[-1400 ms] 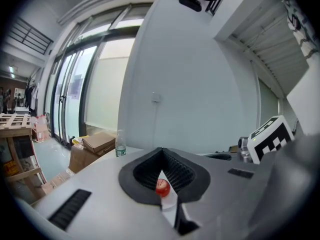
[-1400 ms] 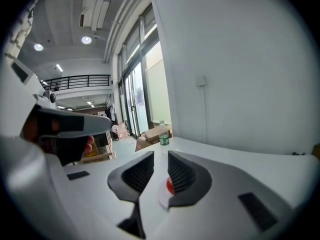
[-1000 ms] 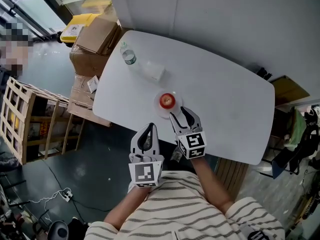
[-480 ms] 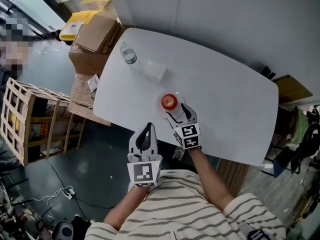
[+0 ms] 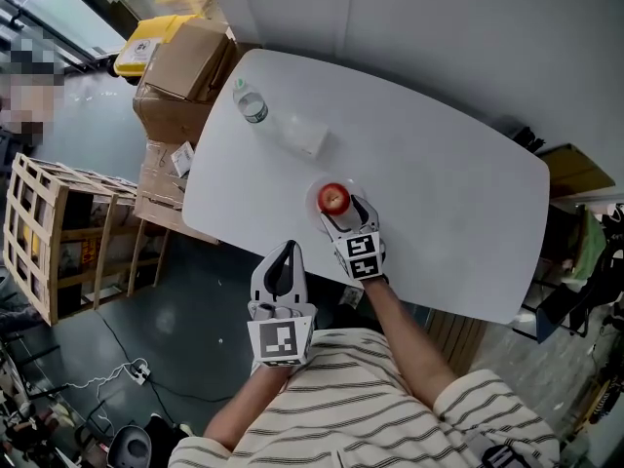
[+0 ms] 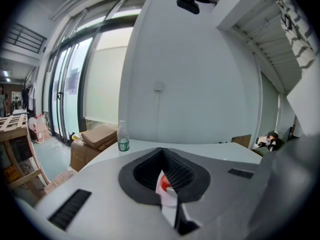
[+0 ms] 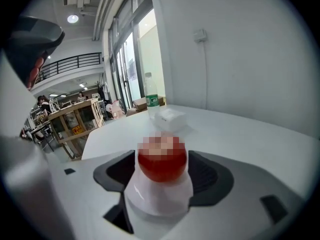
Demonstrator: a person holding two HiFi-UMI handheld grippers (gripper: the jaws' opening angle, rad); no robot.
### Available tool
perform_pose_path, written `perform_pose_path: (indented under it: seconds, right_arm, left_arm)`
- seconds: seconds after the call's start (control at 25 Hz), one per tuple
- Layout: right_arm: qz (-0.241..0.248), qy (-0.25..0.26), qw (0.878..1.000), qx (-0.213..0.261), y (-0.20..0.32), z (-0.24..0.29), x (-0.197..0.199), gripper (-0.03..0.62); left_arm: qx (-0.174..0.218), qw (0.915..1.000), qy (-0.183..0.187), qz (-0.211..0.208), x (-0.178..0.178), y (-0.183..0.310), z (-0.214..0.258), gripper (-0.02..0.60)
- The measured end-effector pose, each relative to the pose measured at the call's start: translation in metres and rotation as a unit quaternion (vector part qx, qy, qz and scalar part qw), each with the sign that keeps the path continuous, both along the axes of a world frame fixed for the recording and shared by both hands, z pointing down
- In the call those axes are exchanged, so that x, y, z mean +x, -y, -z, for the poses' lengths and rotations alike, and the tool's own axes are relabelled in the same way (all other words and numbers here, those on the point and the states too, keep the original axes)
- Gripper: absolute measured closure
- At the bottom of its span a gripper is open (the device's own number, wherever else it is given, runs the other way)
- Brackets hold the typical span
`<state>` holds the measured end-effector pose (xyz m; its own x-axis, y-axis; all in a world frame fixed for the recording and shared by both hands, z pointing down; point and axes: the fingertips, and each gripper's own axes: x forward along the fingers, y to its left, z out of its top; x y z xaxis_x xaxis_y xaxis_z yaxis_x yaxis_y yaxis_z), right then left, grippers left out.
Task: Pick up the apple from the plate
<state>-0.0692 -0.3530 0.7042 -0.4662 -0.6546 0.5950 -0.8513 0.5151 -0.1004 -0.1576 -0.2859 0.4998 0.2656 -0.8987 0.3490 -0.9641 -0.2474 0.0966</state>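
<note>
A red apple (image 5: 333,198) sits on a small white plate (image 5: 314,203) near the front edge of the white table (image 5: 448,183). My right gripper (image 5: 343,214) is low over the plate. Its jaws are opening, and the apple (image 7: 162,165) sits between them with the pads clear of its sides. In the right gripper view the plate (image 7: 157,201) fills the gap below the apple. My left gripper (image 5: 289,252) hangs off the table's front edge with its fingertips together and nothing in it. In the left gripper view a sliver of the apple (image 6: 163,183) shows past its pads.
A water bottle (image 5: 249,105) and a small white box (image 5: 304,136) stand at the table's far left. Cardboard boxes (image 5: 185,66) and a wooden crate (image 5: 44,232) are on the floor to the left. A wall runs behind the table.
My right gripper has sunk and moved forward to the plate, its jaws spreading to either side of the apple. The left gripper has barely moved.
</note>
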Motion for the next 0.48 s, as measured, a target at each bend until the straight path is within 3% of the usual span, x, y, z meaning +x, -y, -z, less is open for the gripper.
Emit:
perform_pose_path:
  seconds: [0.48]
  right_arm:
    - [-0.011,-0.011,1.0,0.006,0.004,-0.0046,0.0008,0.27]
  left_arm:
    - [-0.001,1.0,0.002,-0.001,-0.0061,0.0055,-0.0074,0.577]
